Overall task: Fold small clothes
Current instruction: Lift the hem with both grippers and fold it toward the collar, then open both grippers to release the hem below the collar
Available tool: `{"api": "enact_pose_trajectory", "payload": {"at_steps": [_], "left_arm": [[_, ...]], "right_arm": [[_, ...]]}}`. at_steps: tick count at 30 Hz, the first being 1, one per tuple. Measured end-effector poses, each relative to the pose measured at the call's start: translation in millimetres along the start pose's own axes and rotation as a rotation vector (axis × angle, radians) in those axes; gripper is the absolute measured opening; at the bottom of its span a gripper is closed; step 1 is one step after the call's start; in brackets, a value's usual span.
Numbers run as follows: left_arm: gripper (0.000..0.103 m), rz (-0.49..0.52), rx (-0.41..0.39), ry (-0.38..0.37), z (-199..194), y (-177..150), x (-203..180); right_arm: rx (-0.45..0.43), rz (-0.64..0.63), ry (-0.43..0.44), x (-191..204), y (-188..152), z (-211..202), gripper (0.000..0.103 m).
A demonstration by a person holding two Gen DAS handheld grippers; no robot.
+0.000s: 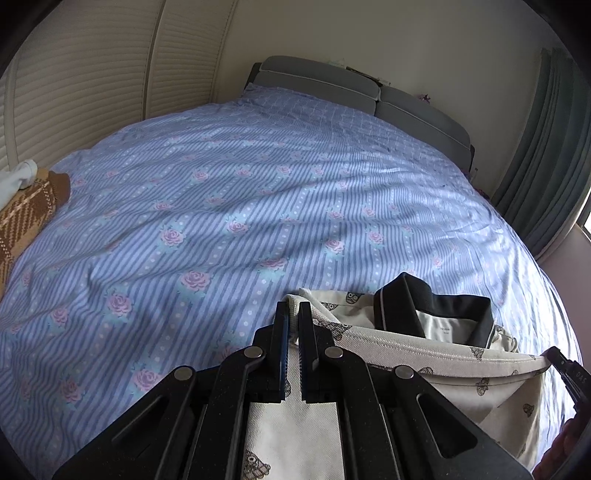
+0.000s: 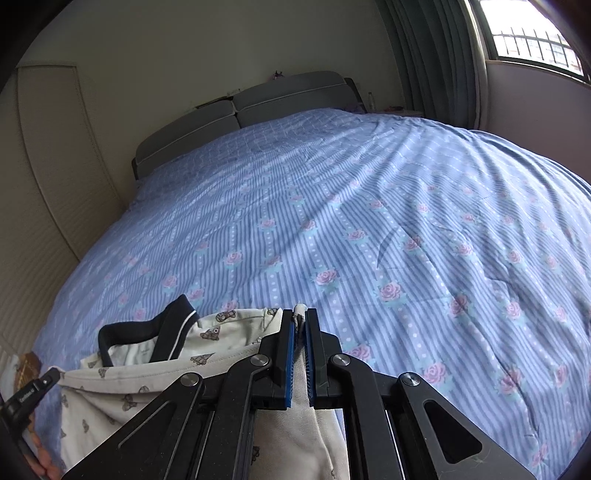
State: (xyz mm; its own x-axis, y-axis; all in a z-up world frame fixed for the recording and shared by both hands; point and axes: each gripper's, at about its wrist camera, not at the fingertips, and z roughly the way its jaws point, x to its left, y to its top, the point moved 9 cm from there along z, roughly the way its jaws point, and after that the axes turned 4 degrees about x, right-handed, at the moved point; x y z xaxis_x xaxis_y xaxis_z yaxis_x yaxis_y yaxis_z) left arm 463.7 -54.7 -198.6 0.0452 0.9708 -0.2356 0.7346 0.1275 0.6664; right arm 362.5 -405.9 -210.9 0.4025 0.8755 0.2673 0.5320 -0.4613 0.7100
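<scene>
A small cream shirt (image 1: 436, 354) printed with little brown bears and trimmed with a dark collar (image 1: 432, 306) hangs stretched between both grippers over the blue bed. My left gripper (image 1: 293, 308) is shut on its left hem corner. My right gripper (image 2: 300, 314) is shut on the other corner, cloth bunched between the blue pads. The same shirt (image 2: 122, 384) and its dark collar (image 2: 147, 332) show at lower left in the right wrist view. Each gripper's tip appears at the other view's edge: the right gripper (image 1: 565, 363), the left gripper (image 2: 33, 391).
A wide bed with a blue striped rose-print cover (image 1: 258, 206) fills both views. A brown plaid garment (image 1: 26, 218) and a white cloth (image 1: 18, 177) lie at its left edge. Grey headboard (image 1: 332, 85), louvred wardrobe doors (image 1: 74, 96), curtains (image 1: 543, 147) and a window (image 2: 532, 33) surround it.
</scene>
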Motion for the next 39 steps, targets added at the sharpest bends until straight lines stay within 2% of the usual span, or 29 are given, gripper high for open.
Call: {"api": "enact_pose_trajectory", "payload": {"at_steps": [13,17,19,21,22,24,27,31,34,36,39], "left_arm": [[0.007,0.026,0.053,0.043,42.6,-6.2,4.2],[0.008,0.042,0.053,0.048,38.7,-8.1,3.0],[0.009,0.059,0.045,0.039,30.0,-6.9,-1.0],[0.016,0.079,0.028,0.031,17.1,-5.6,-6.4],[0.018,0.089,0.017,0.026,9.2,-5.4,-9.6],[0.026,0.112,-0.005,0.018,-5.9,-5.7,-17.6],[0.026,0.157,-0.021,-0.008,-24.5,-8.1,-34.9],[0.026,0.226,-0.047,-0.025,-43.5,-14.3,-58.6],[0.027,0.228,-0.081,-0.037,-54.0,-17.3,-65.4],[0.034,0.217,-0.097,-0.046,-57.1,-19.8,-65.8],[0.036,0.216,-0.097,-0.05,-53.0,-24.4,-62.5]], "right_arm": [[0.069,-0.014,-0.021,-2.2,-12.2,50.4,0.006],[0.086,-0.031,-0.019,-0.4,-15.1,52.9,0.007],[0.071,-0.039,-0.018,2.1,-12.7,45.2,0.013],[0.047,-0.052,-0.028,4.8,-9.8,32.0,0.032],[0.032,-0.057,-0.024,7.3,-8.9,23.7,0.035],[0.009,-0.075,-0.008,16.5,-8.1,8.0,0.037],[0.0,-0.119,0.036,39.1,-11.2,-9.6,0.037],[0.053,-0.147,0.181,79.3,-25.9,-18.0,0.037],[0.091,-0.162,0.267,106.3,-39.0,-17.6,0.037],[0.105,-0.184,0.287,121.5,-48.5,-15.0,0.037],[0.138,-0.203,0.296,136.3,-61.1,-6.2,0.037]]}}
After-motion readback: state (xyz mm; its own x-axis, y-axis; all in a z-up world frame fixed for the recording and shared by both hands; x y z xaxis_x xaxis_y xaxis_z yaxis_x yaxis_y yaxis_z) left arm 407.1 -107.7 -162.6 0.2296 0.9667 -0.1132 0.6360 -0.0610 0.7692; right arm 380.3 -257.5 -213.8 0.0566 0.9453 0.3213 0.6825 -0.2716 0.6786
